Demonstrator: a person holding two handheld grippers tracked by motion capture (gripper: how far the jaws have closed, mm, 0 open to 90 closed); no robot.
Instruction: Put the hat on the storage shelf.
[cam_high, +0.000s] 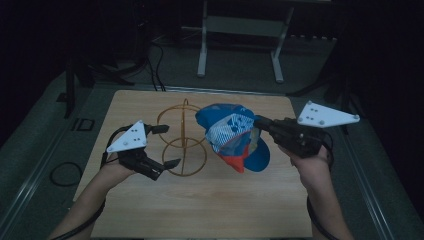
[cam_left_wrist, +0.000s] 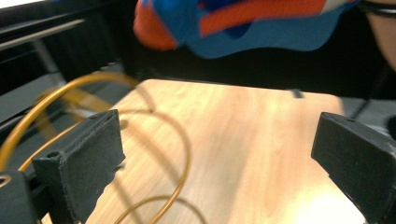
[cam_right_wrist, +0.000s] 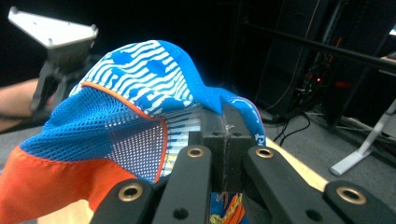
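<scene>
A blue, white and orange mesh cap (cam_high: 231, 135) hangs above the wooden table (cam_high: 200, 200), just right of a gold wire stand (cam_high: 183, 137). My right gripper (cam_high: 259, 122) is shut on the cap's edge; in the right gripper view its jaws meet on the blue fabric (cam_right_wrist: 140, 98). My left gripper (cam_high: 166, 146) is open at the left of the wire stand, one jaw near its upper loop and one by its base ring. In the left gripper view the gold wire (cam_left_wrist: 56, 102) curves past the left jaw, with the cap (cam_left_wrist: 252, 23) overhead.
A grey metal frame (cam_high: 240, 45) stands on the floor behind the table. Cables (cam_high: 65, 172) lie on the floor at the left. The front half of the wooden table is bare.
</scene>
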